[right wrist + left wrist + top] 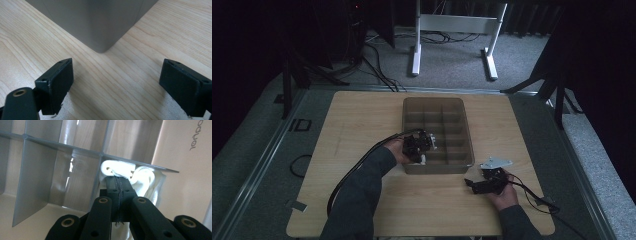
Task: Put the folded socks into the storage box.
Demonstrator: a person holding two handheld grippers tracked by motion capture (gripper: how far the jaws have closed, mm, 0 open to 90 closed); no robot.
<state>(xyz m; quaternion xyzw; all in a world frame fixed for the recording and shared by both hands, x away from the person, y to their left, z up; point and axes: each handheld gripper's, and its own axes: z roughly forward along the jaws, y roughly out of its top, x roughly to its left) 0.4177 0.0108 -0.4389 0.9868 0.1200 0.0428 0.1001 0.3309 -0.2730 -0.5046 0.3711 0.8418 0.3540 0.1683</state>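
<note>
the left gripper (418, 146) sits at the near left corner of the grey divided tray (462, 131) in the high view, its jaws pressed together on a white cloth (140, 178) (a bunched, folded piece). in the left gripper view the cloth bulges out past the jaw tips and lies inside a tray compartment, against the thin divider walls at the corner where they cross. the right gripper (482, 184) rests low over the wooden table (362, 120) just off the tray's near right corner, its jaws spread wide with nothing between them. in the right gripper view the tray's rounded outer corner (100, 30) stands ahead of the two pads (58, 82), apart from them
</note>
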